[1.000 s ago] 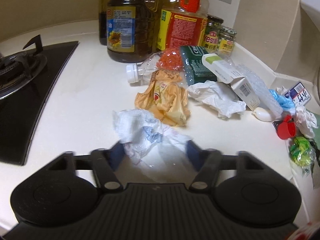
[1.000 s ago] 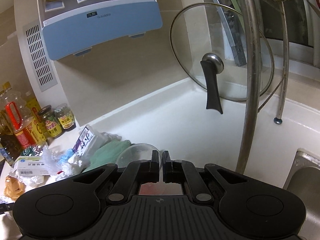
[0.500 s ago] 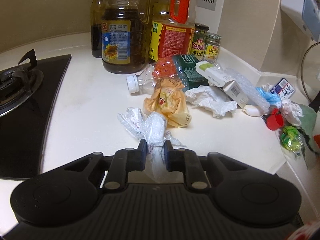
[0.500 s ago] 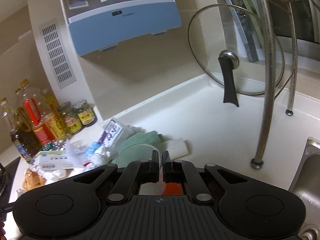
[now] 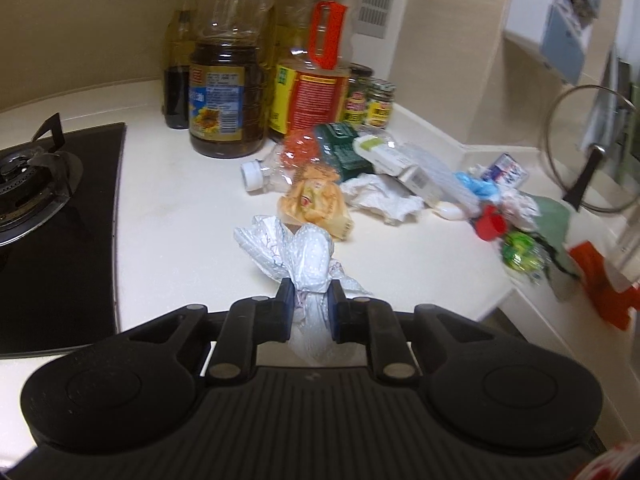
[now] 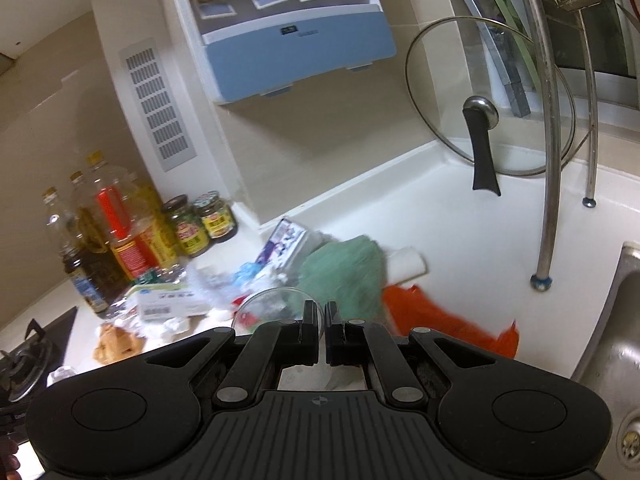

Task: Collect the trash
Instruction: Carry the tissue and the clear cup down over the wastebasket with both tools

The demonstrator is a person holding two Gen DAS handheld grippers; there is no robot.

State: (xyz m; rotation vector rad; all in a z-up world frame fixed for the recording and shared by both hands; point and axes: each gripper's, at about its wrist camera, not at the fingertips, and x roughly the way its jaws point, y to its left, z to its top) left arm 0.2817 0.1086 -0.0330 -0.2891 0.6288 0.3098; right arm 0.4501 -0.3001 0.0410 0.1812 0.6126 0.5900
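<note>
My left gripper [image 5: 311, 292] is shut on a crumpled white wrapper [image 5: 304, 256] and holds it a little above the cream counter [image 5: 180, 208]. Behind it lie an orange snack wrapper [image 5: 316, 204], a crushed clear bottle [image 5: 272, 168], crumpled white paper [image 5: 380, 198], a white box [image 5: 400, 164] and more litter to the right. My right gripper [image 6: 322, 320] is shut on the rim of a thin clear plastic bag [image 6: 276, 304], with an orange plastic bag [image 6: 440, 324] below it. The same orange bag shows in the left wrist view [image 5: 600, 280].
Oil bottles [image 5: 228, 80] and small jars [image 5: 368, 100] stand at the back. A gas hob [image 5: 48, 208] is on the left. A glass lid [image 6: 488, 100] leans on the wall by a steel rack post [image 6: 548, 120]. A sink [image 6: 616, 360] is at the right.
My left gripper closed on the white wrapper and lifted it back from the pile. My right gripper rose and pulled back, bringing the litter and the orange bag into view.
</note>
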